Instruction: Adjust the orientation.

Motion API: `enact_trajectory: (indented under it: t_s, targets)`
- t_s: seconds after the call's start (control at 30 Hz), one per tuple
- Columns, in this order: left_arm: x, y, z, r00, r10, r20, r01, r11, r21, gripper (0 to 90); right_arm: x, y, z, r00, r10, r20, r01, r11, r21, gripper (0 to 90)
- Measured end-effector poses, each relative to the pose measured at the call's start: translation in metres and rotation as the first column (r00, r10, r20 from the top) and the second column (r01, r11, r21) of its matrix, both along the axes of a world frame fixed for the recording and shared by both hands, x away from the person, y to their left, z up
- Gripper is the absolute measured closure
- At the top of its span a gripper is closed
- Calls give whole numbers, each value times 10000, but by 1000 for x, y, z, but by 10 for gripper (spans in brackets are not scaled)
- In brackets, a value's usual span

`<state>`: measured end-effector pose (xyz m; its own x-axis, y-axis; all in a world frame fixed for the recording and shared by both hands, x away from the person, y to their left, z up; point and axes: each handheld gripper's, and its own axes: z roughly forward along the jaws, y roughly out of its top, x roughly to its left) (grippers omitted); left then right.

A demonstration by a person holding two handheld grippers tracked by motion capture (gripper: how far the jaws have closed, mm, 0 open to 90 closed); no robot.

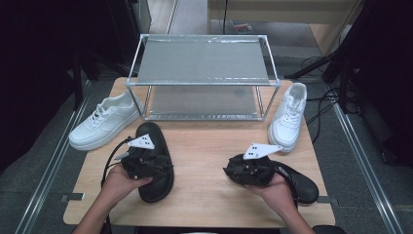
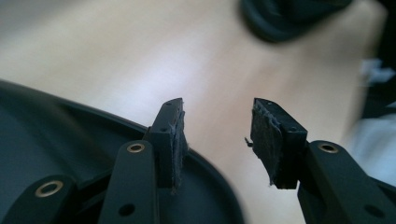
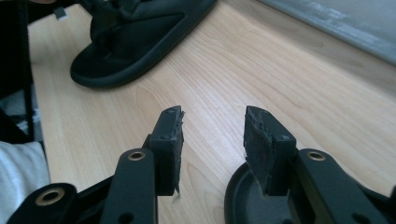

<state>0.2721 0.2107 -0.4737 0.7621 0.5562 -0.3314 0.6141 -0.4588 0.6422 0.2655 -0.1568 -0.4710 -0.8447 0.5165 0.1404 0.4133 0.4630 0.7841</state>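
From above, we see our left gripper (image 1: pixel 160 163) hovering over the left black slipper (image 1: pixel 155 165) and our right gripper (image 1: pixel 228 171) beside the right black slipper (image 1: pixel 303 184), with a two-tier metal rack (image 1: pixel 202 80) at the back of the wooden table (image 1: pixel 204 156) flanked by a white sneaker (image 1: pixel 102 122) on its left and another white sneaker (image 1: pixel 289 117) on its right. Along the left gripper view, our jaws stand spread with nothing between them, the slipper's dark edge (image 2: pixel 56 135) just beneath. Along the right gripper view, our jaws are likewise apart and empty, bare wood ahead and the other slipper (image 3: pixel 135 37) lying farther off.
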Motion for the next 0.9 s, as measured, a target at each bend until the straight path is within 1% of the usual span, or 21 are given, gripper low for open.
enact_trajectory:
  t_s: [0.03, 0.07, 0.1, 0.2, 0.27, 0.3, 0.33, 0.37, 0.4, 0.43, 0.47, 0.5, 0.53, 0.57, 0.6, 0.63, 0.67, 0.73, 0.77, 0.8, 0.9]
  targets:
    - [0, 0, 0, 10000, 0, 0, 0, 10000, 0, 550, -1, 1, 1, 10000, -26, -14, 26, 10000, -25, 561]
    - [0, 2, 0, 9998, -190, -33, 190, 9998, -5, 537, -1, 2, 1, 10000, 7, -79, -6, 10000, 57, 546]
    - [0, 2, 1, 9998, -191, 73, 190, 9998, 49, 514, -1, 3, 1, 9998, 49, -211, -49, 10000, 45, 542]
    - [1, 4, 4, 9997, -153, 172, 153, 9999, 37, 499, -2, 3, 1, 9994, 207, -295, -206, 9998, 22, 563]
    - [1, 7, 7, 9999, -109, 98, 110, 9999, -37, 583, -5, 4, 0, 9999, 133, 77, -133, 9999, -32, 573]
    - [0, 10, 10, 9999, 12, 163, -10, 10000, -99, 607, -6, 5, -2, 9999, -133, 1, 133, 9999, 26, 581]
    - [0, 10, 10, 9999, 12, 163, -10, 10000, -99, 650, -6, 5, -2, 9999, -133, 1, 133, 9999, 26, 581]
    - [-1, 12, 12, 9993, -133, 355, 139, 9998, -165, 669, -3, 5, -6, 9990, -202, -387, 196, 9997, -151, 601]
    - [-2, 14, 14, 9982, -111, 589, 119, 9998, -134, 701, -3, 5, -7, 9987, -221, -467, 209, 9995, -252, 632]
    - [-2, 19, 17, 9984, -82, 557, 80, 10000, 29, 733, -2, 5, -8, 9985, -162, -521, 147, 9995, -277, 634]
    - [-2, 19, 17, 9984, -82, 557, 80, 10000, 29, 755, -3, 4, -8, 9983, -191, -550, 178, 9995, -250, 660]
    - [-2, 22, 18, 9982, -80, 592, 72, 9999, 130, 755, -3, 4, -8, 9983, -191, -550, 178, 9995, -250, 660]
    - [-3, 25, 18, 9984, -133, 552, 123, 9997, 195, 820, -3, 4, -8, 9979, -207, -619, 192, 9995, -252, 686]
    - [-3, 29, 17, 9985, -90, 541, 73, 9995, 315, 836, -4, 4, -7, 9980, -207, -596, 195, 9996, -203, 696]
    - [-2, 32, 16, 9986, -178, 490, 161, 9993, 346, 889, -5, 2, -6, 9971, -251, -713, 250, 9997, -20, 761]
    - [-3, 36, 16, 9988, -177, 458, 157, 9989, 446, 889, -5, 2, -6, 9971, -251, -713, 250, 9997, -20, 761]
    - [-2, 42, 14, 9991, -179, 387, 158, 9985, 528, 898, -6, 2, -4, 9978, -226, -620, 232, 9997, 79, 827]
    - [-3, 46, 13, 9991, -128, 397, 108, 9987, 503, 900, -7, 2, -3, 9983, -184, -547, 187, 9998, 57, 886]
    - [-3, 53, 11, 9994, 21, 341, -38, 9987, 514, 900, -8, 3, -3, 9984, -132, -545, 132, 9999, -16, 900]
    - [-3, 53, 11, 9994, 21, 341, -38, 9987, 514, 900, -8, 3, -3, 9988, -98, -483, 95, 9999, -62, 900]
    - [-5, 64, 8, 9993, 299, 225, -311, 9981, 540, 900, -8, 6, -3, 9986, -46, -535, 40, 9999, -113, 900]
